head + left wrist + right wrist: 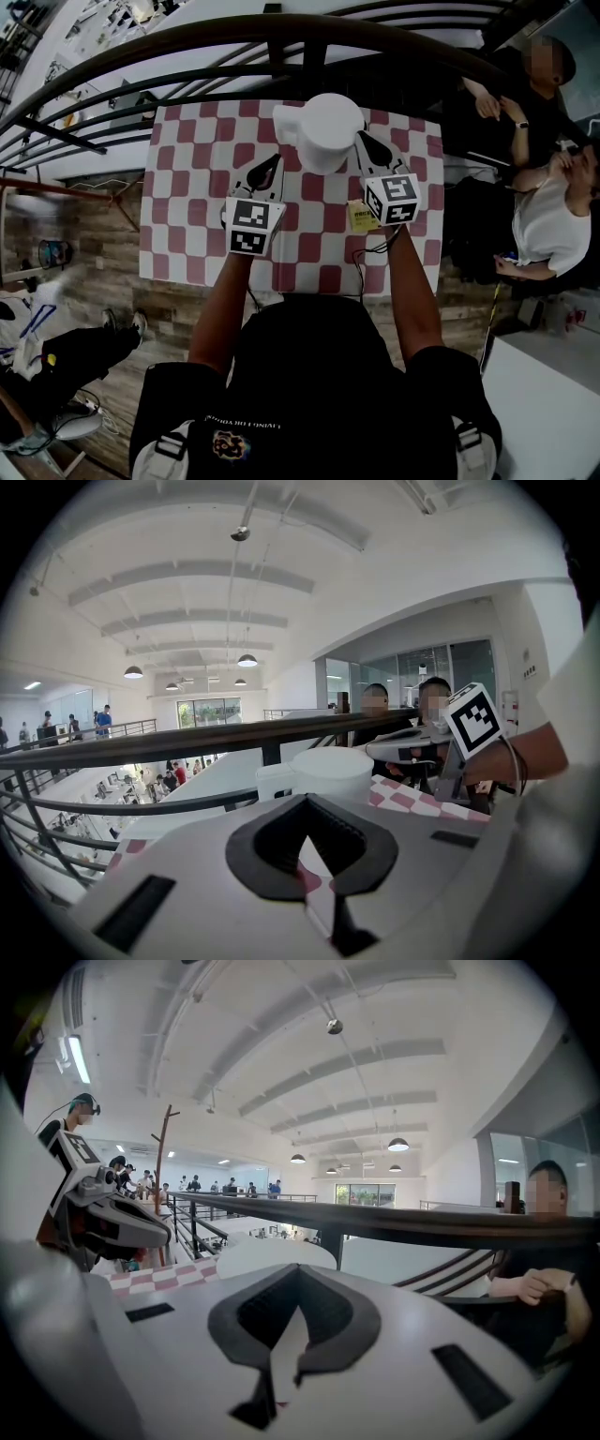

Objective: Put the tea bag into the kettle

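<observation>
A white kettle (323, 131) with its lid on stands at the far middle of the checked table (187, 187). The yellow tea bag (360, 217) lies flat on the cloth, just left of the right gripper's marker cube. My left gripper (270, 164) points at the kettle's left side, shut and empty. My right gripper (366, 141) sits close against the kettle's right side, also shut with nothing in it. In the left gripper view the kettle (328, 769) is straight ahead past the jaws (309, 806). The right gripper view shows the kettle lid (277, 1255) beyond its closed jaws (298, 1277).
A black curved railing (309, 42) runs right behind the table's far edge, with a drop to a lower floor beyond it. Two people (548, 202) sit to the right of the table. A cable (361, 258) trails across the near part of the cloth.
</observation>
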A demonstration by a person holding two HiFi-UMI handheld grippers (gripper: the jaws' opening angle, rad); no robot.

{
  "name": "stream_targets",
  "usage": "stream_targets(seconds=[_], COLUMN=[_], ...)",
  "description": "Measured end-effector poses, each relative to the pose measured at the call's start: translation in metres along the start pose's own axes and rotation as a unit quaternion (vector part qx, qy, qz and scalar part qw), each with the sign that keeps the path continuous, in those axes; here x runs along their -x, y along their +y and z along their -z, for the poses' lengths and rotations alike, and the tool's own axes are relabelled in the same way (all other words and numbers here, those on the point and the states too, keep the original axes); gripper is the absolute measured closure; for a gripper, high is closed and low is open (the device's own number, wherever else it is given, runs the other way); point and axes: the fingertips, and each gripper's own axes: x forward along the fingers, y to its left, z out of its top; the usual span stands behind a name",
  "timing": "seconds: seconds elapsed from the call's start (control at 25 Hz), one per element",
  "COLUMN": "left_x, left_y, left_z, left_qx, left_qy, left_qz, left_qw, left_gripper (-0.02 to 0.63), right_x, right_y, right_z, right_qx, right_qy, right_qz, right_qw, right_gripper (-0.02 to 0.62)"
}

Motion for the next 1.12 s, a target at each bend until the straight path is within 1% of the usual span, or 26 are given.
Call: stream_targets(seconds=[0.12, 0.28, 0.6, 1.12], left_x=[0.001, 0.003, 0.007, 0.032], left_y=[0.001, 0.001, -0.003, -0.023], left_z=[-0.001, -0.001, 0.000, 0.003], left_qx=[-0.001, -0.001, -0.001, -0.006], left_qy=[-0.002, -0.003, -0.003, -0.008], left_qz=[0.000, -0.002, -0.001, 0.011], left_qw=[1.0000, 1.0000, 1.0000, 0.9999], left_gripper=[0.600, 0.600, 0.600, 0.600], right_x=[0.000, 0.002, 0.012, 0.054], right_y=[0.000, 0.001, 0.014, 0.046], right_z=[0.001, 0.001, 0.005, 0.006], right_qx=[-0.002, -0.019, -0.022, -0.020], right_qy=[0.000, -0.005, -0.005, -0.005], right_qz=[0.002, 0.006, 0.001, -0.006], right_qw=[1.000, 1.000, 1.000, 1.000], right_gripper=[0.583, 0.583, 0.583, 0.583])
